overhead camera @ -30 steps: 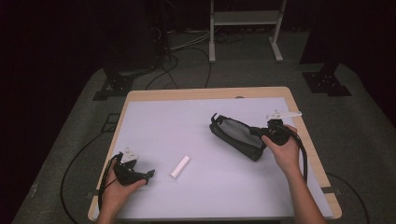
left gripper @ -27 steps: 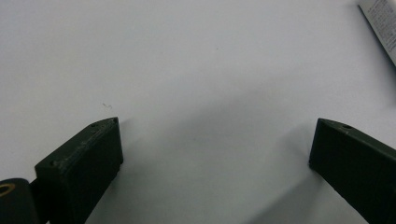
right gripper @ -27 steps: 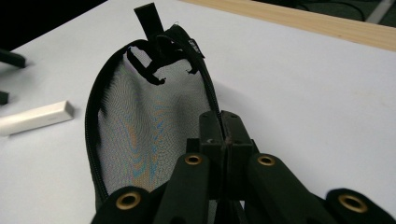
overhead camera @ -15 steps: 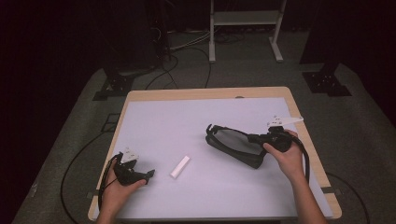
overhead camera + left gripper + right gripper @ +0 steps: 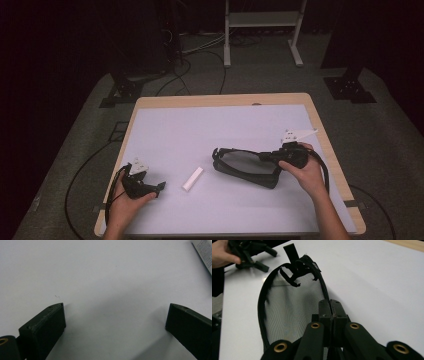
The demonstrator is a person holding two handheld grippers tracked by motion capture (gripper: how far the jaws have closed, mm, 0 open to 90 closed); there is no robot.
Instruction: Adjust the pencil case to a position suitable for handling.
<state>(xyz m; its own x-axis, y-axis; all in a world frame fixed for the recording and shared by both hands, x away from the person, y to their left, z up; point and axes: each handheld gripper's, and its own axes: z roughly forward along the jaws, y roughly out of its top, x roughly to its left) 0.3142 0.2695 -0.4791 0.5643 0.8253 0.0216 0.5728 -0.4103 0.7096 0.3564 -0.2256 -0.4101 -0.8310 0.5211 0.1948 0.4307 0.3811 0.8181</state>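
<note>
Pinching rim of black mesh zip pouch (image 5: pixel 245 169), right hand-held gripper (image 5: pixel 272 157) clamped tight; left hand-held gripper (image 5: pixel 159 187) wide, small white tube (image 5: pixel 192 179) just ahead on desk (image 5: pixel 200 130).

Black mesh pouch (image 5: pixel 245 167); white tube (image 5: pixel 192 179); white tabletop (image 5: pixel 220 130).

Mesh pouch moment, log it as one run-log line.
right tongs: shut on mesh pouch rim | left tongs: open, empty | white tube: on table, untouched
</note>
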